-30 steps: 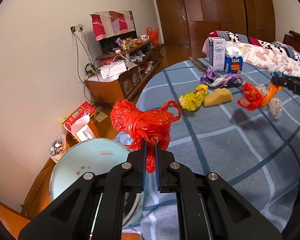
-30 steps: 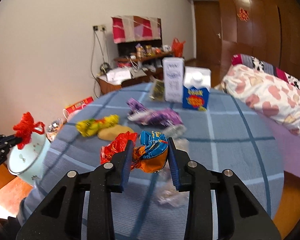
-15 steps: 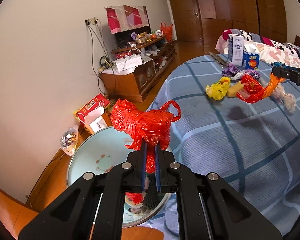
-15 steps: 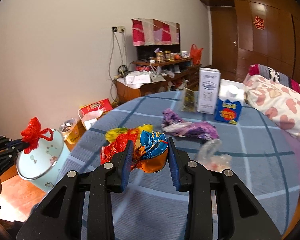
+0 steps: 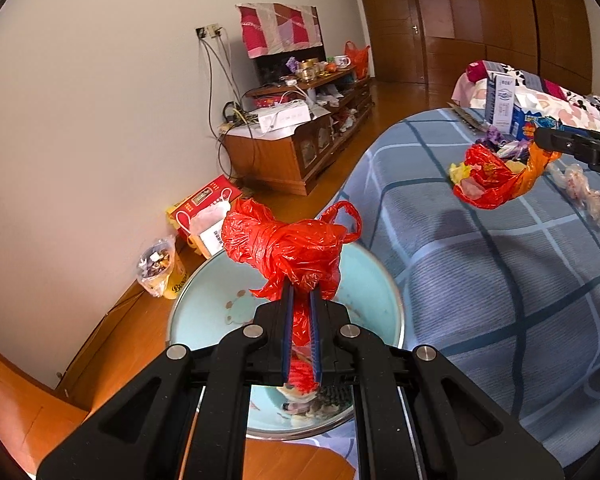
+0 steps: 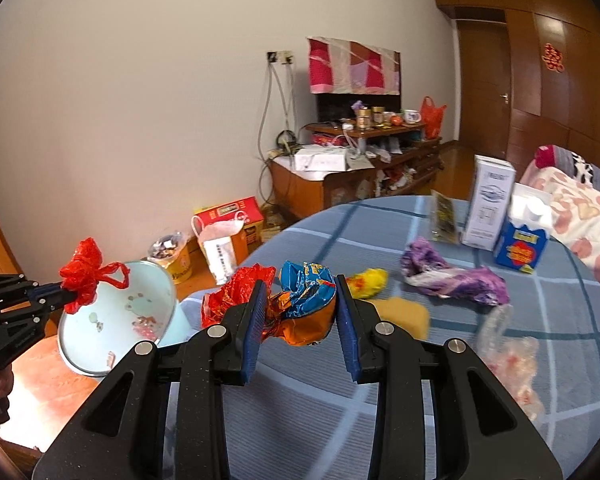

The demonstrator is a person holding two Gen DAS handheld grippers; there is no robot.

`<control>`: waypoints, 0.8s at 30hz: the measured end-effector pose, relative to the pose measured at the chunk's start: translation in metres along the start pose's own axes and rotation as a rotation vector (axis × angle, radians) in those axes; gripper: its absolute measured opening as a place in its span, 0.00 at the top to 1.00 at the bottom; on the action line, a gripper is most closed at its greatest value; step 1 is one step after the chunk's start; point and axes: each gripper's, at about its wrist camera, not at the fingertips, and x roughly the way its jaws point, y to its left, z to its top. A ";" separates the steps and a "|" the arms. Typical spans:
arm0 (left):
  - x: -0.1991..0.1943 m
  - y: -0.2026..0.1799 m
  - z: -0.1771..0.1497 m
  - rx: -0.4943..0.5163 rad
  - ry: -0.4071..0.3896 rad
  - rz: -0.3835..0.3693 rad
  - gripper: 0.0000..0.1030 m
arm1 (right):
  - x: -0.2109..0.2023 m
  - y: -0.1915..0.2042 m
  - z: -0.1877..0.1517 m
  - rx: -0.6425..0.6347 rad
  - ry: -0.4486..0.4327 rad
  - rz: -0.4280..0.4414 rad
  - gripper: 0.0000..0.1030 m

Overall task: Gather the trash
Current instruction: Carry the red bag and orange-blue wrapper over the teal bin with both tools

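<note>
My left gripper [image 5: 300, 300] is shut on a knotted red plastic bag [image 5: 288, 244] and holds it above the open light-blue bin [image 5: 204, 320] on the floor beside the table. It also shows in the right wrist view [image 6: 56, 294], with the bag [image 6: 86, 270] over the bin [image 6: 100, 344]. My right gripper [image 6: 300, 312] is shut on a crumpled orange, blue and red snack wrapper [image 6: 304, 304] above the blue checked tablecloth [image 6: 380, 392]. The wrapper also shows in the left wrist view [image 5: 496, 180].
On the table lie a yellow wrapper [image 6: 368, 280], a tan sponge [image 6: 404, 312], a purple bag [image 6: 456, 276], clear plastic [image 6: 508, 356], a white carton [image 6: 488, 204] and a blue carton [image 6: 522, 240]. A red box [image 5: 204, 212] and a wooden cabinet [image 5: 292, 148] stand by the wall.
My left gripper has carried the red bag leftward off the table edge to over the bin. My right gripper has moved left toward the bin with the wrapper.
</note>
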 end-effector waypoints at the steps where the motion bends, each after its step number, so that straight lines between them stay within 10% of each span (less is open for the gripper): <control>1: 0.000 0.002 -0.001 -0.002 0.002 0.004 0.93 | 0.002 0.003 0.000 -0.004 0.002 0.005 0.67; 24: 0.002 0.048 -0.018 -0.056 0.038 0.088 0.93 | 0.044 0.079 0.009 -0.101 0.029 0.115 0.67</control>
